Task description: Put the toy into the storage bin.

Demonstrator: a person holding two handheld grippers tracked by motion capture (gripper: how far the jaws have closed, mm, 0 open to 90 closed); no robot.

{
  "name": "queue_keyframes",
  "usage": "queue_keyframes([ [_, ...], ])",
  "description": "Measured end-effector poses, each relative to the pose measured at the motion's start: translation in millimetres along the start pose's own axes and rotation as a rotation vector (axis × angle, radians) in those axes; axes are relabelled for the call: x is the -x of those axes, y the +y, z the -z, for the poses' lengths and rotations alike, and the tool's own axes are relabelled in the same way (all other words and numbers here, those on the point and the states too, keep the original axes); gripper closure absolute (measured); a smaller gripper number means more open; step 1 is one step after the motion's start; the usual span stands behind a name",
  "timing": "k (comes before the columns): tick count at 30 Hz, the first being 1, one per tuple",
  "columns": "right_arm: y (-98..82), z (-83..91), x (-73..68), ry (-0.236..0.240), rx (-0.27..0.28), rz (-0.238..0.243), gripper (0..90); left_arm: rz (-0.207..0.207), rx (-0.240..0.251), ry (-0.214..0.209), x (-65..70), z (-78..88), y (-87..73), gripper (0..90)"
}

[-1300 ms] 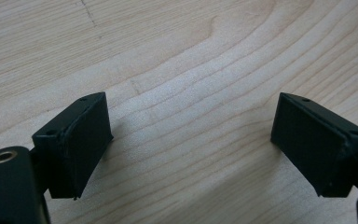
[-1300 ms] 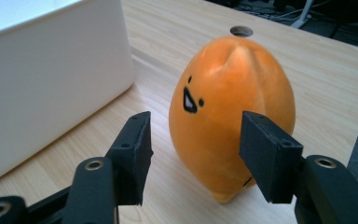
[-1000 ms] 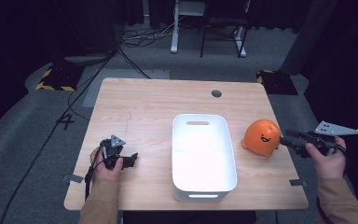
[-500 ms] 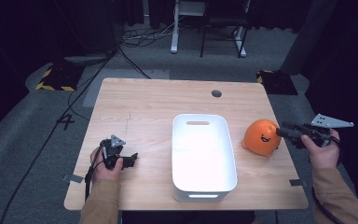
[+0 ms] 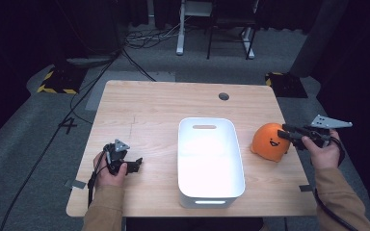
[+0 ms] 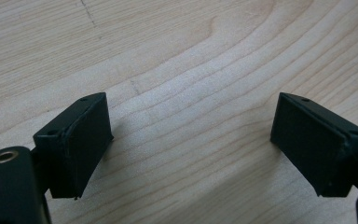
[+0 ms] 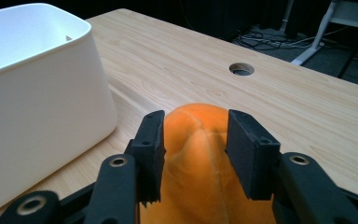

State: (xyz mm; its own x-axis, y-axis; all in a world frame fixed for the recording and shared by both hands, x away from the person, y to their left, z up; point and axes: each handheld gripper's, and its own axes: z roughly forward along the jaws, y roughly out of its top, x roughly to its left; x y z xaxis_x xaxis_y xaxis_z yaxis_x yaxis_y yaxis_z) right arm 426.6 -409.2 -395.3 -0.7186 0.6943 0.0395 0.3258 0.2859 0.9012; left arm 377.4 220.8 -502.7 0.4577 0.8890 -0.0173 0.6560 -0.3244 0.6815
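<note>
An orange soft toy [image 5: 269,143] with a drawn face sits on the wooden table [image 5: 164,106], just right of the white bin [image 5: 188,126]. My right gripper [image 5: 285,133] reaches it from the right, held level. In the right gripper view my right gripper [image 7: 195,140] has the orange toy [image 7: 200,182] between its jaws. The jaws have just been closing, and both pads touch the toy's sides, which shows a pinched ridge. My left gripper [image 5: 134,163] rests low at the table's front left. In its own view my left gripper [image 6: 191,140] stands open over bare wood.
The white bin's wall [image 7: 42,93] stands close on the left in the right gripper view. A round cable hole [image 5: 224,96] lies at the table's far side. Beyond the table, cables and desk legs [image 5: 180,45] are on the floor.
My right gripper has moved left onto the orange toy, and its jaws have narrowed around it. The left hand and gripper have stayed put.
</note>
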Motion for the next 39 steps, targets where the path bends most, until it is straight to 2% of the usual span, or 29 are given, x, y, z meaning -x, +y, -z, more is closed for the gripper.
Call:
queue_keyframes([
  [3,-2.3,-1.4,1.8,0.001,-0.007,-0.011,62.1,0.003,0.001,-0.003,0.3,-0.2,-0.2,12.6],
  [4,-4.0,-3.2,1.2,0.013,-0.008,-0.007,68.3,0.001,-0.001,-0.004,0.1,0.0,-0.1,12.6],
  [5,-4.0,-3.2,1.2,0.013,-0.008,-0.007,68.3,0.001,-0.001,-0.004,0.1,0.0,-0.1,12.6],
  [8,-3.7,-3.9,-2.4,0.009,-0.013,0.015,79.6,0.002,-0.004,-0.004,0.3,0.2,0.0,12.6],
  [10,-2.7,-3.7,-4.4,-0.003,-0.01,0.011,81.6,0.0,-0.003,-0.004,0.2,0.1,0.0,12.6],
  [15,1.2,-2.5,-8.0,0.001,-0.009,0.035,82.7,0.002,-0.005,-0.005,0.3,0.2,0.0,12.6],
  [17,4.1,-2.0,-9.7,0.019,-0.004,0.046,82.7,0.001,-0.004,-0.006,0.3,0.2,0.0,12.7],
  [19,9.4,-0.4,-12.6,0.059,0.01,0.057,82.7,0.0,-0.003,-0.006,0.2,0.2,0.0,12.6],
  [21,11.0,0.2,-13.4,0.065,0.014,0.063,82.7,0.0,-0.003,-0.006,0.2,0.2,0.0,12.6],
  [23,15.5,1.6,-16.1,0.092,0.026,0.071,82.7,0.0,-0.005,-0.007,0.3,0.2,0.0,12.6],
  [24,20.6,2.9,-18.5,0.117,0.039,0.083,82.7,0.001,-0.005,-0.007,0.4,0.2,0.0,12.6],
  [26,26.4,4.2,-20.7,0.134,0.051,0.093,82.7,0.001,-0.005,-0.006,0.4,0.2,0.0,12.6],
  [39,50.8,15.0,-24.7,0.166,0.102,0.133,82.7,-0.001,-0.005,-0.009,0.3,0.1,0.0,12.6],
])
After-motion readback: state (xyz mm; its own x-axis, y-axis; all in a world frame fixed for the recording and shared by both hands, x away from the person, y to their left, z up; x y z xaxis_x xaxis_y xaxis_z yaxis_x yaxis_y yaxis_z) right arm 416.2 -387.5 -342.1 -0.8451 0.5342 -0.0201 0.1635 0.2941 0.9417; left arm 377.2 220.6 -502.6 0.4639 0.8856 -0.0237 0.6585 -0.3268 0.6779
